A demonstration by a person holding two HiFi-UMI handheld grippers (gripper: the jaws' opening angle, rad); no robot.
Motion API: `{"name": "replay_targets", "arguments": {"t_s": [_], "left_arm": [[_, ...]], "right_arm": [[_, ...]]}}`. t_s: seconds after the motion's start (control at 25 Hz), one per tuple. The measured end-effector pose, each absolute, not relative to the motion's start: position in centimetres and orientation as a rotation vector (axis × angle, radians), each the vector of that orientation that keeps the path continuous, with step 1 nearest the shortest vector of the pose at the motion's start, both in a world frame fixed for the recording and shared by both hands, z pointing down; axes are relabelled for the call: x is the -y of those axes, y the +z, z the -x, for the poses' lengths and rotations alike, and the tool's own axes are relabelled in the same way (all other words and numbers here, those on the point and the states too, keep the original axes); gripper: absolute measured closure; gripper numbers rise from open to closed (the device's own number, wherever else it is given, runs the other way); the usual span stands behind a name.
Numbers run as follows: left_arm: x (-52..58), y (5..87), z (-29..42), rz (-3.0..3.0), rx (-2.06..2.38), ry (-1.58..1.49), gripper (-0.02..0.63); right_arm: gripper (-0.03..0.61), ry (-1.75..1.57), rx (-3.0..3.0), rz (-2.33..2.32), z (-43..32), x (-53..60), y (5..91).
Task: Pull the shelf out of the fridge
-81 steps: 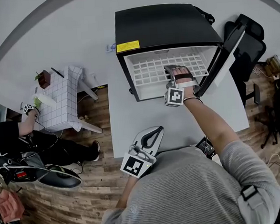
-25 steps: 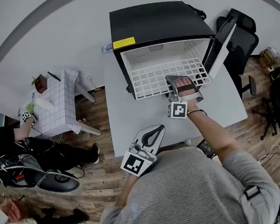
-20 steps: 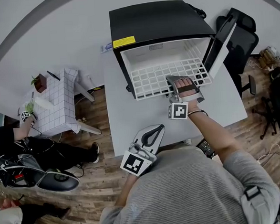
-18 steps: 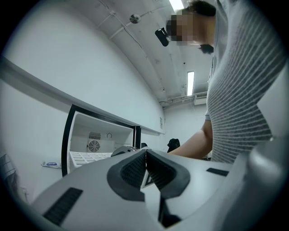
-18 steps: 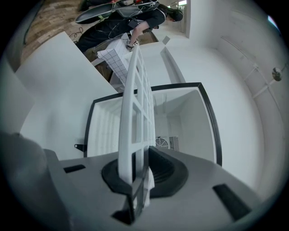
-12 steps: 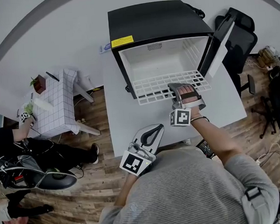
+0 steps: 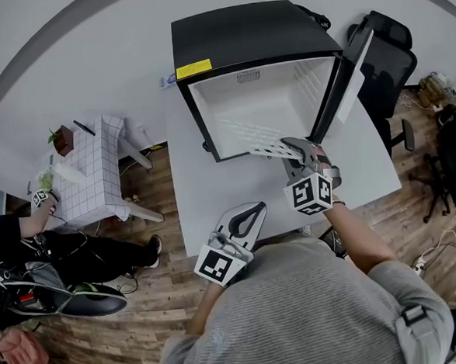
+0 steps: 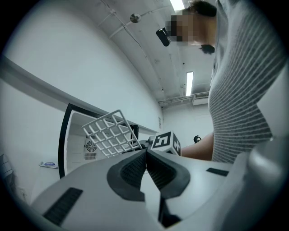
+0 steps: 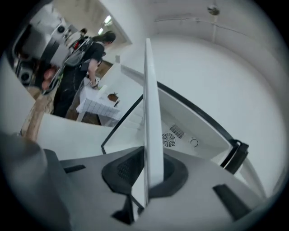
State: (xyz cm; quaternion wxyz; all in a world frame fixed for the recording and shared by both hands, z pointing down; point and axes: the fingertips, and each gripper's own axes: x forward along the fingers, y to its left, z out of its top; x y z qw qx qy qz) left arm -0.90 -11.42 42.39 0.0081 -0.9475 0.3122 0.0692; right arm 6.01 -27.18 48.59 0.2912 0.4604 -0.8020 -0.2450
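The black mini fridge (image 7: 249, 32) stands open on the white table (image 7: 206, 198), and its white inside (image 7: 246, 110) holds nothing. The white grid shelf (image 7: 257, 148) is outside the opening, tipped up on its side. My right gripper (image 7: 290, 149) is shut on the shelf's near edge. In the right gripper view the shelf (image 9: 152, 113) runs edge-on between the pads of the right gripper (image 9: 146, 169). My left gripper (image 7: 249, 211) hovers over the table's near edge, shut and holding nothing. The left gripper view shows the left gripper (image 8: 146, 155) shut, with the tilted shelf (image 8: 110, 135) beyond it.
The fridge door (image 7: 349, 75) hangs open to the right, with a black office chair (image 7: 390, 57) behind it. Left of the table stand a small white tiled table (image 7: 94, 167) with a plant (image 7: 63, 138) and a seated person (image 7: 29, 238). Wood floor surrounds everything.
The shelf has slid fully out of the fridge toward me and rolled from flat onto its edge. My right gripper drew back with it and twisted. The left gripper stayed still.
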Motion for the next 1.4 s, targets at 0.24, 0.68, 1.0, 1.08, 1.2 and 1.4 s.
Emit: {"name": "replay_targets", "arguments": {"t_s": [0.24,0.68,1.0,1.08,1.2,1.4], "left_arm": [[11.7,42.3,0.7,2.967,-0.973,0.216,0.601],[12.1,42.4,0.4,2.976,-0.963,0.201,0.601],[12.5,42.5,0.3,2.971,-0.956,0.196,0.601],[12.6,42.5,0.3,2.972,-0.955,0.196,0.601],[12.8,42.5,0.3,2.975,-0.954,0.191,0.601],[13.0,42.5,0.2,2.972,-0.959,0.189,0.601]], "right_arm": [[0.545,-0.286,2.551,-1.325,-6.3,26.1,43.7],[0.545,-0.055,2.971,-1.317,-8.1,22.4,35.0],[0.545,-0.009,3.037,-1.326,-9.4,21.8,33.4],[0.545,-0.009,3.037,-1.331,-9.5,21.8,33.4],[0.545,0.006,3.041,-1.337,-9.5,22.1,33.3],[0.545,0.015,3.039,-1.343,-9.7,22.5,33.3]]}}
